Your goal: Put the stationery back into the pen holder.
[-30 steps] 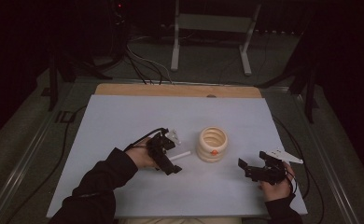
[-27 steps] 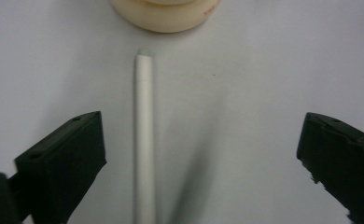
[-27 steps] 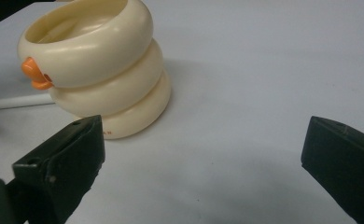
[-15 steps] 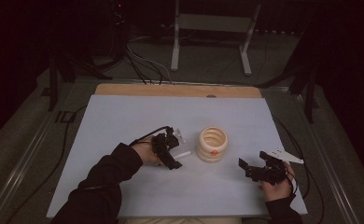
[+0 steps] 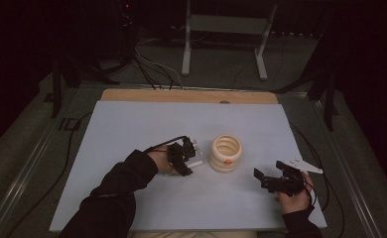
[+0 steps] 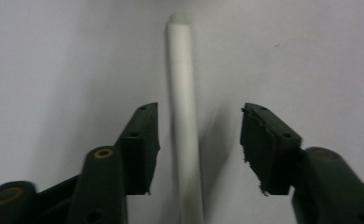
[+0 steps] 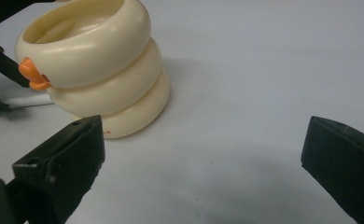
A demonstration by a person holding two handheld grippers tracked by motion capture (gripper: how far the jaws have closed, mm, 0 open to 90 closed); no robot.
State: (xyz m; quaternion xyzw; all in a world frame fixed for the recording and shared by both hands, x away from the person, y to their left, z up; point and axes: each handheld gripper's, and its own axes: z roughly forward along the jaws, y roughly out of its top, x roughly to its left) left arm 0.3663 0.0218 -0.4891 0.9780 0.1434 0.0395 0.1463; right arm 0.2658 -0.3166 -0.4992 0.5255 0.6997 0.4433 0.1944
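Left claw (image 6: 199,140) angled down, jaws wide astride the white stick (image 6: 185,130) — right claw (image 7: 203,163) (also wide) rests apart.

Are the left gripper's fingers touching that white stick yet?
Apart. In the left gripper view the white stick lies on the table between the open fingers, with bare table showing on both sides of it.

The pale surface (image 5: 132,129) carries a cream ribbed cup (image 5: 225,153) near its middle, and a white stick (image 5: 195,163) lies just left of the cup.
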